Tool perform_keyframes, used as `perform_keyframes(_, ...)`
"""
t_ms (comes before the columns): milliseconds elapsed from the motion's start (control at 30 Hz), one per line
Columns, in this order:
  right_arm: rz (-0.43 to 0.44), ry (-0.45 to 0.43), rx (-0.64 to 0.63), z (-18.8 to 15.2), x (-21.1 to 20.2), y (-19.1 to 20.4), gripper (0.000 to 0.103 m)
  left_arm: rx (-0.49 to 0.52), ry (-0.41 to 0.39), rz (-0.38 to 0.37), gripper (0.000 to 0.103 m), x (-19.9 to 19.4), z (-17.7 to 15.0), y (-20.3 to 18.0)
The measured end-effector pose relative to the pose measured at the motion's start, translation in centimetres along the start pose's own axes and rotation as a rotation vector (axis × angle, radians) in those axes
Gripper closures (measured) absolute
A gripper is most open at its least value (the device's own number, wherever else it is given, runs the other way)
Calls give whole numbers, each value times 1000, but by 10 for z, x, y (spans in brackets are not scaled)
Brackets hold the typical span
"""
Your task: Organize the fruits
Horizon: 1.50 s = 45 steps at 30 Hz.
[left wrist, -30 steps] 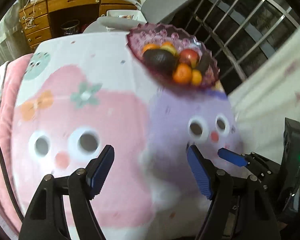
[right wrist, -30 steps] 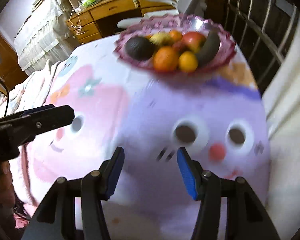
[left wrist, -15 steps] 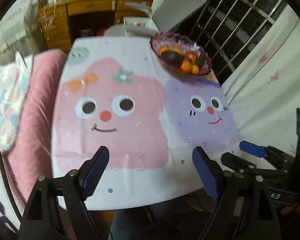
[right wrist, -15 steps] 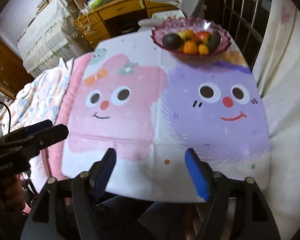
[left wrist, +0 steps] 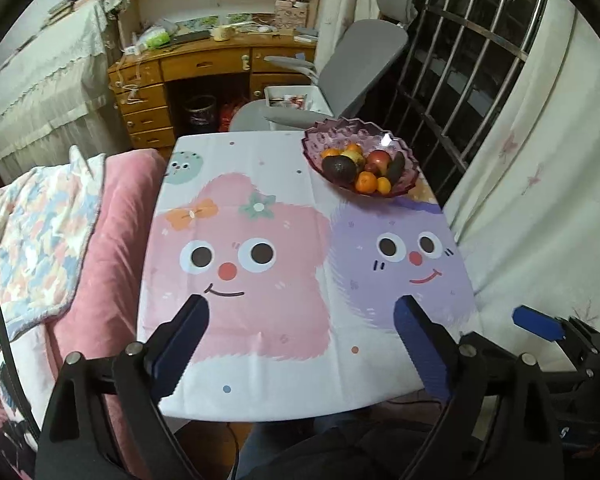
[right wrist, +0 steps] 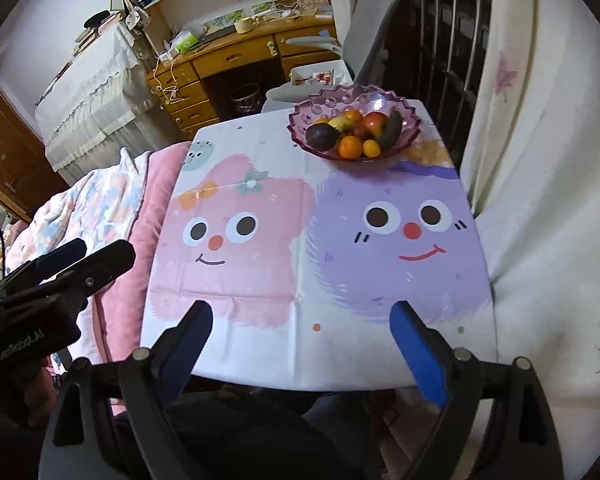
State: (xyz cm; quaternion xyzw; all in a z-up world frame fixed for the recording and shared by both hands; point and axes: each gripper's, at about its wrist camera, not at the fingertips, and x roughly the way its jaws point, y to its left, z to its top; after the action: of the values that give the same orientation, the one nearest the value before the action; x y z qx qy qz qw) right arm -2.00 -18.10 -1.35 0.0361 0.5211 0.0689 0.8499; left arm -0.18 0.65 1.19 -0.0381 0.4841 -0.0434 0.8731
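1. Two grippers hung over the near edge of the table [left wrist: 284, 392], well apart from the purple bowl [left wrist: 332, 140] at its far right corner.
2. Left gripper [left wrist: 300, 344]: jaws wide and opening, nothing between them, only tablecloth below.
3. Right gripper [right wrist: 300, 344]: jaws wide and opening, nothing held.
4. Fruits all sat in the bowl: avocado [left wrist: 339, 168] at its left, orange [left wrist: 366, 182] at its near side, a smaller orange fruit [left wrist: 383, 186] just right of that, red apple [left wrist: 379, 159] behind, dark long fruit [left wrist: 396, 166] on its right side; type could not be told.
5. Cartoon tablecloth [right wrist: 260, 240] covered the table; pink blanket [left wrist: 112, 240] lay left of the bowl's table, grey chair [left wrist: 356, 68] and wooden desk [left wrist: 204, 68] stood beyond the bowl.
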Motion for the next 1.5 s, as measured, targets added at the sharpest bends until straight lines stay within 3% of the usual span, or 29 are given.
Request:
perform_keyframes(267, -3, -17, -15, -9, 0, -6, 0, -25, -19, 83, 1, -4, -11, -9)
perform_keyframes(533, 5, -18, -40, -8, 0, -4, 0, -47, 2, 129, 1, -3, -17, -8)
perform_keyframes(1500, 16, 18, -40, -8, 11, -6, 0, -39, 11, 146, 1, -1, -25, -9)
